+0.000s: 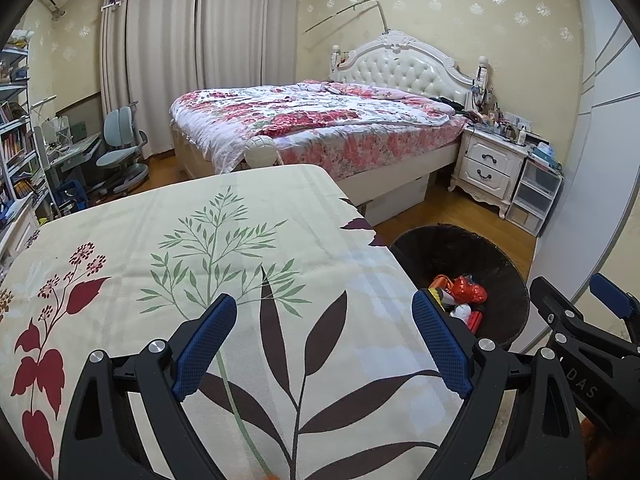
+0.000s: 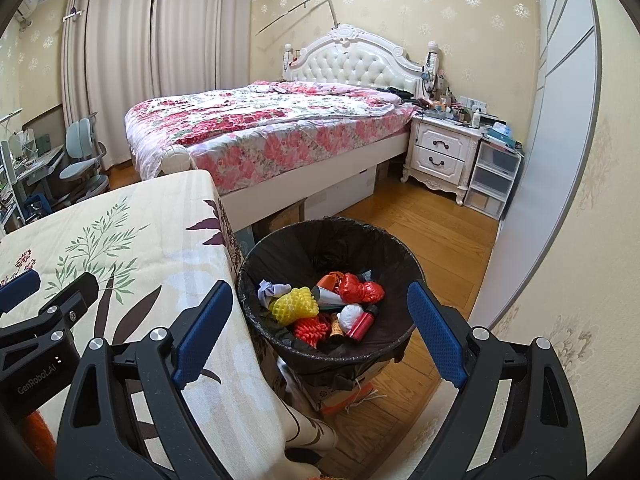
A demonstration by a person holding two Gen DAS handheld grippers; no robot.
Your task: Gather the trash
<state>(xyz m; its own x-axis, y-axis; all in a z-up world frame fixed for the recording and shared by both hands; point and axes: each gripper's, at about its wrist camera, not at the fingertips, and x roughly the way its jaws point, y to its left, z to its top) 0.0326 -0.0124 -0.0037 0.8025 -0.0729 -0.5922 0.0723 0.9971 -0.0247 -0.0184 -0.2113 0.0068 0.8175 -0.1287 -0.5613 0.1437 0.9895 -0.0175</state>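
In the left wrist view, the left gripper [image 1: 323,334] hung over the tabletop with the cream cloth printed with green, dark and red leaves [image 1: 224,240], its blue-padded jaws spread wide and nothing between them. The part of the cloth that this view showed carried no loose item. To the right, beside the tabletop edge, stood the round bin lined with a black plastic bag [image 1: 508,276], and a part of the right gripper [image 1: 600,320] showed at the right margin. In the right wrist view, the right gripper [image 2: 320,330] pointed down toward the same bin [image 2: 404,248], also wide open and empty. The collected trash lay inside the bin: a yellow foam fruit net [image 2: 294,305], a crumpled red foil wrapper [image 2: 360,288], a small red bottle with a black cap [image 2: 362,321], a red-orange mesh piece [image 2: 308,330] and a white crumpled piece [image 2: 350,314]. Judging from this, the collecting step seemed to be finished or nearly finished, because no trash was visible outside the bin. The next move probably called for a check of the tabletop parts hidden from both cameras, and otherwise for drawing both grippers back.
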